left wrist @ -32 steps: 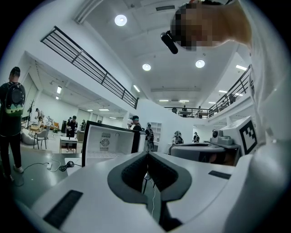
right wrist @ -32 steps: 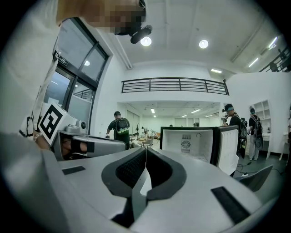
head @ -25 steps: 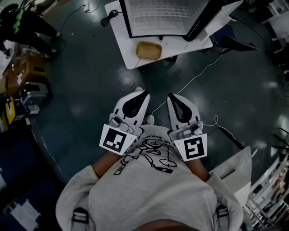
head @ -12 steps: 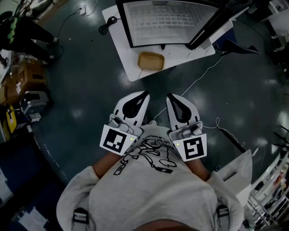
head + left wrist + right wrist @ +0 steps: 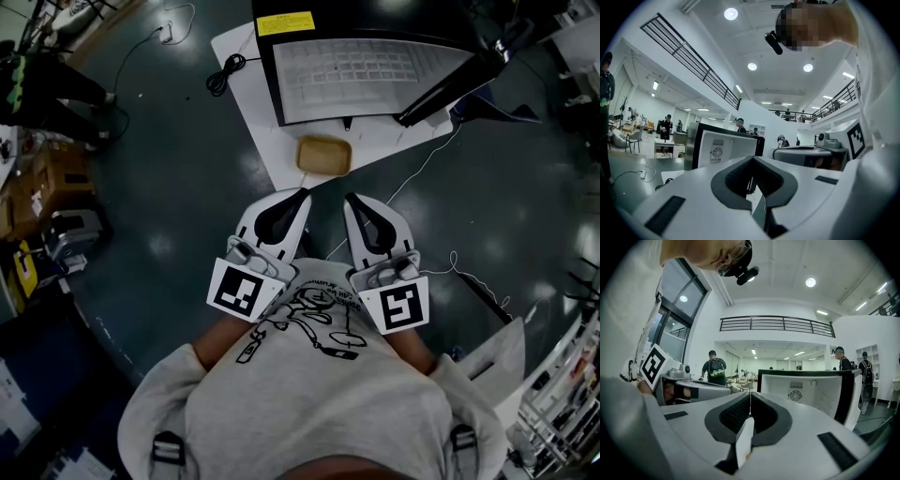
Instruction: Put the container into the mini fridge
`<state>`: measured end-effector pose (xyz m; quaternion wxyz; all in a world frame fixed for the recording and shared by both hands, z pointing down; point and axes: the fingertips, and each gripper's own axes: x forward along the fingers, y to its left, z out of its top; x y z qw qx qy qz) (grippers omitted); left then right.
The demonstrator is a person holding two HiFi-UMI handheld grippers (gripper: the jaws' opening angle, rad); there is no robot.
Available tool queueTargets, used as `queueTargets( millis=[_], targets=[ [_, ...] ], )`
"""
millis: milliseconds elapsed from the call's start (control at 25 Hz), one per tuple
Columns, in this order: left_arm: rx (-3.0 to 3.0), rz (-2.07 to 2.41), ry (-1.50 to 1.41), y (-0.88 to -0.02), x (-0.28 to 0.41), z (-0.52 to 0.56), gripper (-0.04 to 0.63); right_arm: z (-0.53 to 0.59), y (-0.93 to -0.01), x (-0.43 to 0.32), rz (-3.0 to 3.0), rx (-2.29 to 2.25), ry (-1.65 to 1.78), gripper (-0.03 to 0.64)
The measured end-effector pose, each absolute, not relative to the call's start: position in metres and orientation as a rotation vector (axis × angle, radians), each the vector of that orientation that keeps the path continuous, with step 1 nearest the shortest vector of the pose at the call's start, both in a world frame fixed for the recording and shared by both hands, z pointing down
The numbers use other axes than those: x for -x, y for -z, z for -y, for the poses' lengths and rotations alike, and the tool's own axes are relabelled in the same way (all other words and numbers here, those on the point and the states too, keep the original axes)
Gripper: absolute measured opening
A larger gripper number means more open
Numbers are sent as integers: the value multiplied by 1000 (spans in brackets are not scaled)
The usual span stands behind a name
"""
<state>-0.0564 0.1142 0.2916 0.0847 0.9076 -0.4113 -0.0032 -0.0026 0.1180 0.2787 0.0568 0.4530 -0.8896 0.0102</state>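
While I hold both tools level in front of my chest, I note the following. My left gripper [image 5: 301, 195] has its jaws pressed together with nothing between them; its own view shows the dark pads meeting along a thin seam. My right gripper [image 5: 348, 199] is likewise closed and empty. The two sit side by side, their tips a little apart, both pointing towards the far side of the scene.

The container [image 5: 323, 155], a shallow tan tray, lies on the near part of a white table [image 5: 265, 141]. It is just beyond my jaw tips and neither gripper touches it. Directly behind it on the same table stands the mini fridge [image 5: 361, 66], black-framed with a white interior and a yellow label [image 5: 286, 22] on its top edge. Its door [image 5: 445, 84] is swung open to the right. The container is outside the fridge, just in front of the opening.

A black coiled cable [image 5: 225, 73] lies at the table's far left corner. A thin white cord [image 5: 412, 159] trails over the dark floor [image 5: 187, 206] to the right of the table. Both gripper views show the fridge interior ahead, with a round vent in its back wall. A person with a backpack [image 5: 715, 369] stands far off in the hall.
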Motion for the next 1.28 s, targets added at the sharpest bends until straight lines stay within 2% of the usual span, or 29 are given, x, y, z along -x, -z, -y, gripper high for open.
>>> queueTargets(
  millis=[520, 1280],
  targets=[
    [-2685, 1173, 45, -297, 87, -50, 17, -57, -283, 37, 2655, -1394, -18, 28],
    [-2693, 1154, -37, -316, 76, -30, 17, -34, -303, 16, 2604, -1410, -31, 28]
  ],
)
